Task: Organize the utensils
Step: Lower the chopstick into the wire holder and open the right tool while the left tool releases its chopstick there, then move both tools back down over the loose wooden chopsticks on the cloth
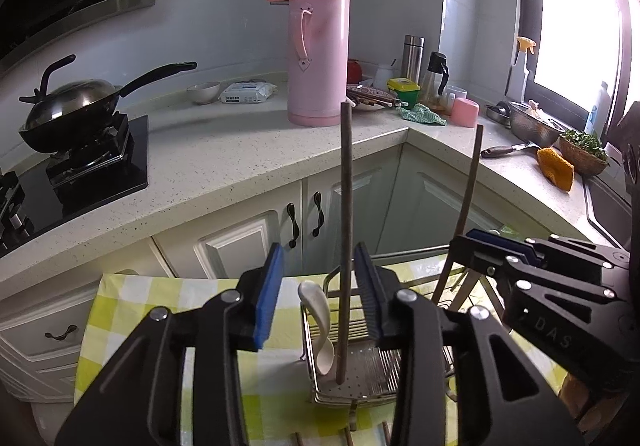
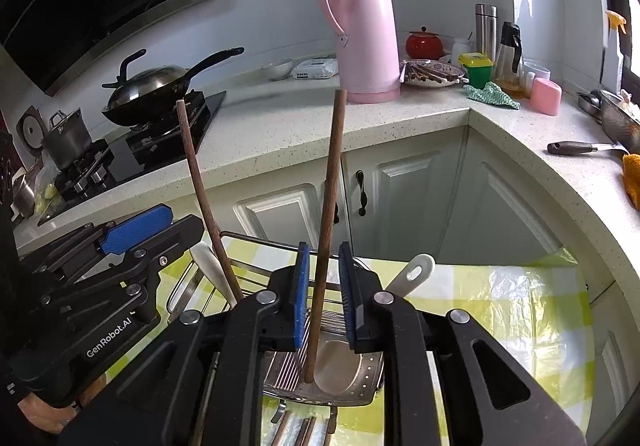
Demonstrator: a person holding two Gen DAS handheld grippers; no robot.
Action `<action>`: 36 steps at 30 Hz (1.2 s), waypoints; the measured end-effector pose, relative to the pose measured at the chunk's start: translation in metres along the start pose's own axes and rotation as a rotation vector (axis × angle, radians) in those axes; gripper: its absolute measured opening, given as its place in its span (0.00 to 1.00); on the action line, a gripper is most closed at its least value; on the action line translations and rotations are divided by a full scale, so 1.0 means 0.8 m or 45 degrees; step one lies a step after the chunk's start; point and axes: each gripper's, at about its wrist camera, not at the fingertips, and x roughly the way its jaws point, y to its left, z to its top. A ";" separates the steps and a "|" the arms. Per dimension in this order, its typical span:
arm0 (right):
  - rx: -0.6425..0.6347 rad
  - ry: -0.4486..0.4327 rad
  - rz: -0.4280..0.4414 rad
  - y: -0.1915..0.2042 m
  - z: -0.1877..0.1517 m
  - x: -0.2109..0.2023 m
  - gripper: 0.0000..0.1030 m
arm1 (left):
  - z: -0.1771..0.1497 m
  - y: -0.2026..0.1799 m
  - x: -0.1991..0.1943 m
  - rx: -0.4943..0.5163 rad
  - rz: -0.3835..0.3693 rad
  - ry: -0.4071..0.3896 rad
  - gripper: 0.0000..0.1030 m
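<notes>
A steel wire utensil rack stands on a yellow-checked cloth. In the left wrist view a brown chopstick stands upright in the rack beside a white spoon. My left gripper is open around this chopstick, which rests near the right pad. In the right wrist view my right gripper is open around a second chopstick whose tip is in the rack by a white spoon. The other chopstick leans at left.
A pink thermos stands on the counter. A wok sits on the stove at left. A plate of chopsticks, jars and cups crowd the corner. More chopsticks lie on the cloth below the rack.
</notes>
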 end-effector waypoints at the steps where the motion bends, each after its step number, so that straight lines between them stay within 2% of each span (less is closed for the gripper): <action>1: 0.005 -0.008 0.005 -0.001 0.001 -0.003 0.26 | 0.000 0.001 -0.003 -0.003 0.005 -0.006 0.37; 3: 0.014 -0.026 0.004 -0.003 0.003 -0.012 0.33 | -0.002 0.003 -0.009 -0.012 0.003 -0.010 0.37; 7: 0.013 -0.049 -0.036 -0.006 0.002 -0.032 0.33 | -0.010 0.007 -0.031 -0.014 0.020 -0.037 0.43; 9: 0.002 -0.071 -0.070 -0.005 -0.004 -0.050 0.34 | -0.019 0.011 -0.048 -0.013 0.042 -0.064 0.55; 10: 0.001 -0.084 -0.080 -0.006 -0.009 -0.059 0.35 | -0.026 0.014 -0.057 -0.017 0.052 -0.078 0.58; 15: 0.041 -0.142 -0.079 -0.016 -0.044 -0.111 0.37 | -0.066 0.031 -0.102 -0.052 0.073 -0.108 0.73; 21: 0.072 -0.176 -0.084 -0.015 -0.110 -0.162 0.43 | -0.129 0.042 -0.148 -0.094 0.097 -0.122 0.87; 28: 0.067 -0.179 -0.120 0.002 -0.191 -0.193 0.44 | -0.206 0.039 -0.175 -0.102 0.118 -0.099 0.91; 36: 0.078 -0.132 -0.155 0.016 -0.263 -0.189 0.44 | -0.265 0.038 -0.173 -0.111 0.122 -0.006 0.93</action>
